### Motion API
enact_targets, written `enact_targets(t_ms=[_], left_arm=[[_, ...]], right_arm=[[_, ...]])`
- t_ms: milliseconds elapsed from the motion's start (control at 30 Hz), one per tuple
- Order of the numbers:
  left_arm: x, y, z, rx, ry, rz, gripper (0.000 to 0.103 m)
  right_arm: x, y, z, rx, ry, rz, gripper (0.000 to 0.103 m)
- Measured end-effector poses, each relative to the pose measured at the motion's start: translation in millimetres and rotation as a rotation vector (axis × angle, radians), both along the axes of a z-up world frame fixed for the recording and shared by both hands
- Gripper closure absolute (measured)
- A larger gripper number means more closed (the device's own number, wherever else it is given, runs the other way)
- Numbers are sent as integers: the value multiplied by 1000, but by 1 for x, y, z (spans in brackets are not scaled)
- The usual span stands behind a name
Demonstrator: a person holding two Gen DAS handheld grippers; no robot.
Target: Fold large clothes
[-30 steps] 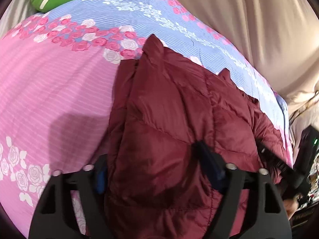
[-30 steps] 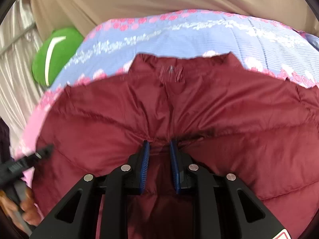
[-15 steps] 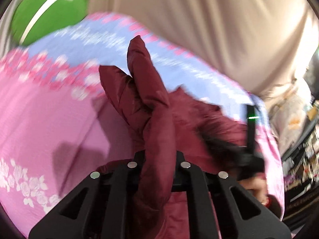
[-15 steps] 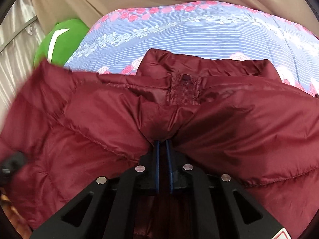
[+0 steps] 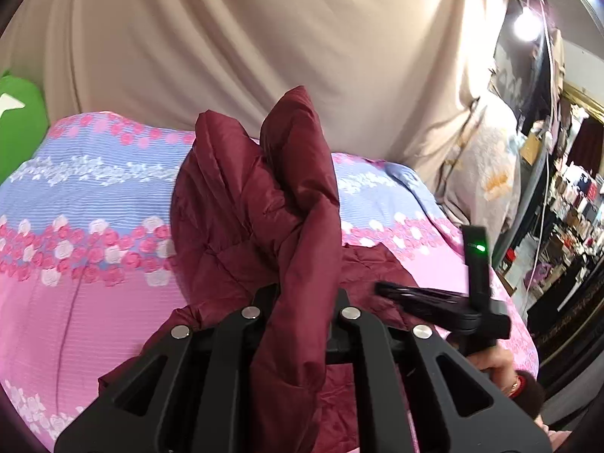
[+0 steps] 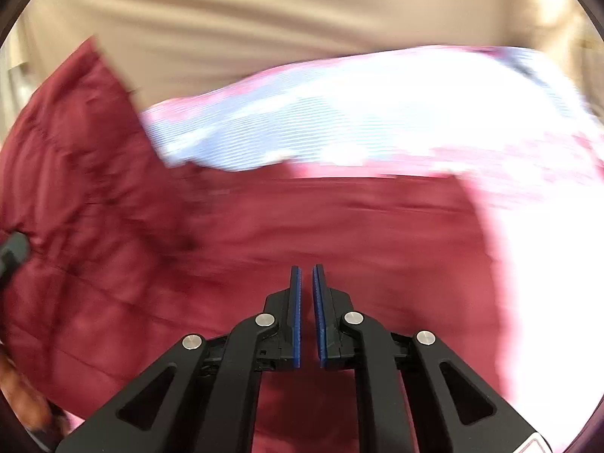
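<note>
A dark red quilted puffer jacket [image 5: 241, 211] lies on a bed with a pink and blue floral cover [image 5: 83, 196]. My left gripper [image 5: 302, 302] is shut on a bunched fold of the jacket and holds it lifted above the bed; the cloth hides its fingertips. In the blurred right wrist view the jacket [image 6: 302, 234] spreads below my right gripper [image 6: 306, 279], whose blue pads [image 6: 296, 313] stand almost together with a thin gap and nothing between them. The right gripper also shows in the left wrist view [image 5: 434, 298], low over the jacket.
A beige curtain [image 5: 226, 37] hangs behind the bed. A green cushion [image 5: 19, 120] sits at the bed's far left corner. Cluttered shelves [image 5: 566, 204] and a bright lamp [image 5: 526, 24] stand to the right of the bed.
My left gripper has closed on the jacket and lifted its fold higher. My right gripper has let go of the jacket's collar area and now hovers over the cloth with nothing in it.
</note>
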State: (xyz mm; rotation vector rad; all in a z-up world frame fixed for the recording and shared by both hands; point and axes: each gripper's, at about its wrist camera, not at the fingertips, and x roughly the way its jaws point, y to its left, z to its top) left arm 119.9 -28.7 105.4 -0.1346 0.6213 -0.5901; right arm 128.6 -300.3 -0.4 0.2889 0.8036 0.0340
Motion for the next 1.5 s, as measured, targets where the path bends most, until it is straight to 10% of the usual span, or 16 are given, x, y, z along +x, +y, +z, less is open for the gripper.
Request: enact_targets(t_ms=[467,933,1100,1300,1500], left_arm=[[-17,-131,-22,98,44,-220,93],[1,-226,-110,279,166,-260,92],[-12,-238,-113,318,140,-276,62],[-54,-171,-28,42,56,-368,8],[-54,-76,1,84,-54,-2,6]], right_arm=[[29,-24,-63,188,50,73,96],[-102,-130,-33,284,-44,-171,92],[-104,-123,-33,259,-45,-175,89],[-132,-112,-7,171,-135,-154,60],[-145,-65,31,184,-265,21,32]])
